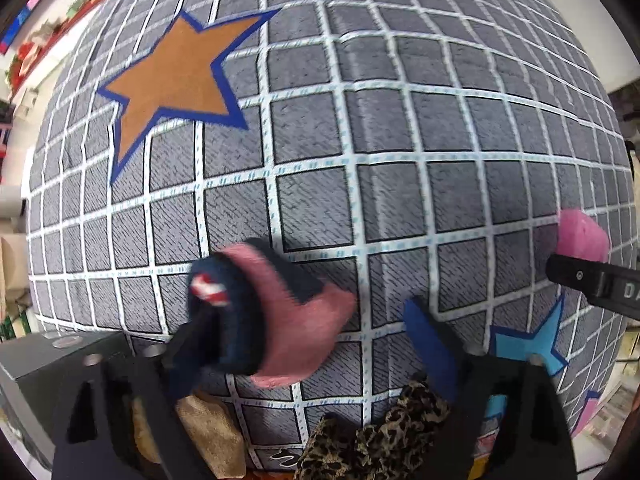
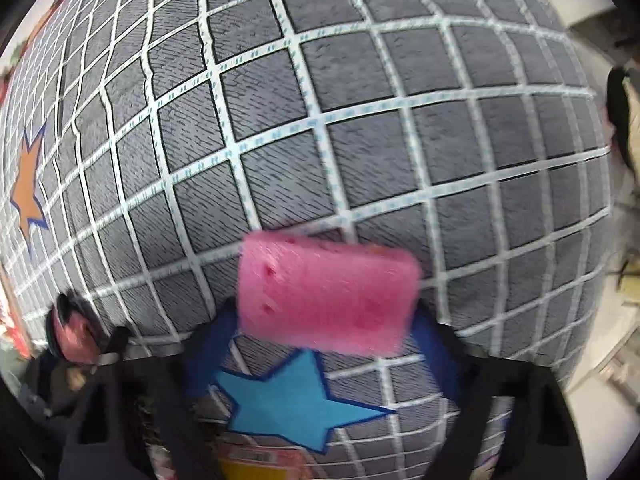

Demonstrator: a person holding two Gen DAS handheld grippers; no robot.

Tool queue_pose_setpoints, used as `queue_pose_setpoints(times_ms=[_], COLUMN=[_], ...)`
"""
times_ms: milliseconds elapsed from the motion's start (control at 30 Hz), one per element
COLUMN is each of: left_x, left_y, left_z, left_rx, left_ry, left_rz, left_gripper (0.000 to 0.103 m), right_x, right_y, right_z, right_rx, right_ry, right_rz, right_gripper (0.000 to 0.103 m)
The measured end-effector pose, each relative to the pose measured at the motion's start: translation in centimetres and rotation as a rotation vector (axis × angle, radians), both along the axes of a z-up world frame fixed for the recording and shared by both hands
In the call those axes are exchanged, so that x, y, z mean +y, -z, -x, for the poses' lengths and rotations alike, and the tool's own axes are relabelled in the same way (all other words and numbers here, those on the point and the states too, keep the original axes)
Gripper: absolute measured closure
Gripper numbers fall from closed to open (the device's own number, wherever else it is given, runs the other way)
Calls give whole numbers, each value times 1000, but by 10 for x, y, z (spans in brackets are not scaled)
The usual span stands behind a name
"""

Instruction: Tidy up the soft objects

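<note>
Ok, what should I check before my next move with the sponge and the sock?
1. Right gripper grips the sponge: ok, it sits between both fingers.
2. Left gripper grips the sock: not ok, the jaws stand wide, the sock hangs at one finger with a gap to the other.
3. Bare mat ahead for setting down: ok, open grid squares in both views.
4. Grippers apart: ok, the right one shows only at the far right edge of the left view.
5. Sock steady: cannot tell, it is blurred.
</note>
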State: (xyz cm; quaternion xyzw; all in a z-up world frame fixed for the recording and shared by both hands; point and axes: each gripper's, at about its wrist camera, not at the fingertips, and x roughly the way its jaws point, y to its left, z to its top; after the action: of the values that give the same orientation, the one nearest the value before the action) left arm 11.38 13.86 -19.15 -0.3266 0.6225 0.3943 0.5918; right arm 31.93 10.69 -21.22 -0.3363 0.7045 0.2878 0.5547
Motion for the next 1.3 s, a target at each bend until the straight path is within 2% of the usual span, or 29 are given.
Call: queue_pose_setpoints(times_ms=[33,100,133,233,433,500,767,1067,1300], left_x=[-2,-5,-6,-12,-40,-48,-102,-174,-236], left_y=[-5,-11,-15,-31,-71,-86,-147,-194,-223], left_z=[-1,-2,0,4,-9,-18,-57,-83,-83], left_rx=[-1,-5,-22,-63,-98,-122,-215,-319,-385], left_ry=[17,46,44,33,118,141,323,556,707], left_rz=[-14,-6,6,-8,-77,-92,-185,-196,-163], left_gripper=[41,67,70,71,71,71,71,70,70], right_x=[-2,-6,-9,-34,-64,-82,-139,-187,-230], right_y=[-2,-3,-6,-24,-73,-89,-162,-181,-197], right_z=[7,11,12,8,10,-1,-14,-8,-6], right_rx=[2,14,22,43,3,4,-40,-82,-111], right_ry=[-20,-51,-48,-29,-51,-38,-59,-43,8], right_rz=[-17,-31,-43,-112,-174,-194,-261,-268,-252], right_gripper=[32,32,32,32,32,32,32,32,32])
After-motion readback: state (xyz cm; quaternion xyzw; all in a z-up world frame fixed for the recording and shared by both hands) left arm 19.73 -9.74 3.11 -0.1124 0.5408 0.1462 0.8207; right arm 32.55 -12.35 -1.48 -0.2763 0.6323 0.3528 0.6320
